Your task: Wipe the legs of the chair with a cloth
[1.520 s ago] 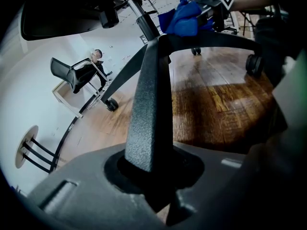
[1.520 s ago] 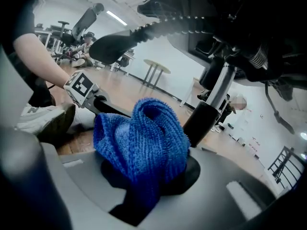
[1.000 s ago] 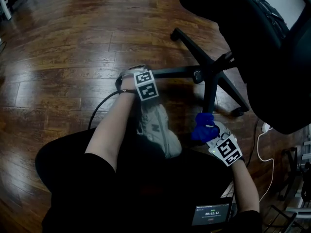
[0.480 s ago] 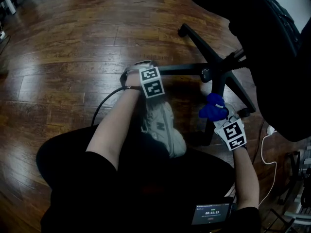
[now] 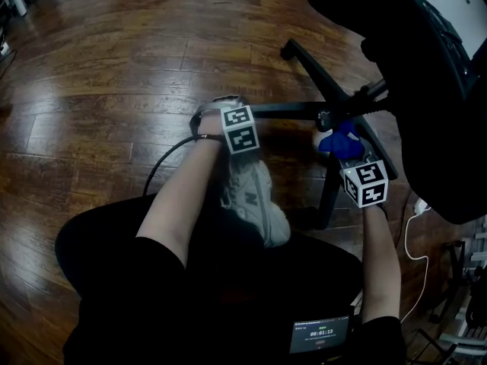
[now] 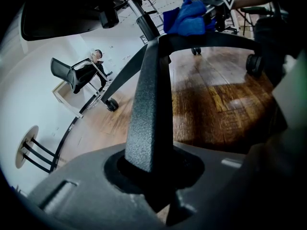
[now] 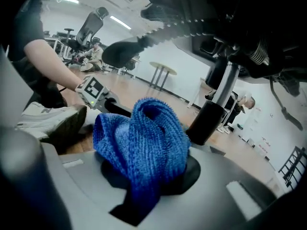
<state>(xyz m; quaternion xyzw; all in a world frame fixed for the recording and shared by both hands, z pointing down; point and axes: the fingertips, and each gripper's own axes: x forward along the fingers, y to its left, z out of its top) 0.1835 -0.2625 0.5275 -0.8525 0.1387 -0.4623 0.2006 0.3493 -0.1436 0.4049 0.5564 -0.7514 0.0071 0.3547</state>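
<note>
My left tongs [image 6: 153, 176] were clamped on one chair leg [image 6: 151, 104]. My right tongs [image 7: 144, 186] gripped the blue cloth [image 7: 144, 143] by the hub [image 5: 335, 116], at that leg's far end. The leg ran lengthwise back toward my left.

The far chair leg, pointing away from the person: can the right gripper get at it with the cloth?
Probably yes. The right gripper holds the blue cloth right by the hub, and the far leg runs out from there in plain sight, with nothing lying across it.
</note>
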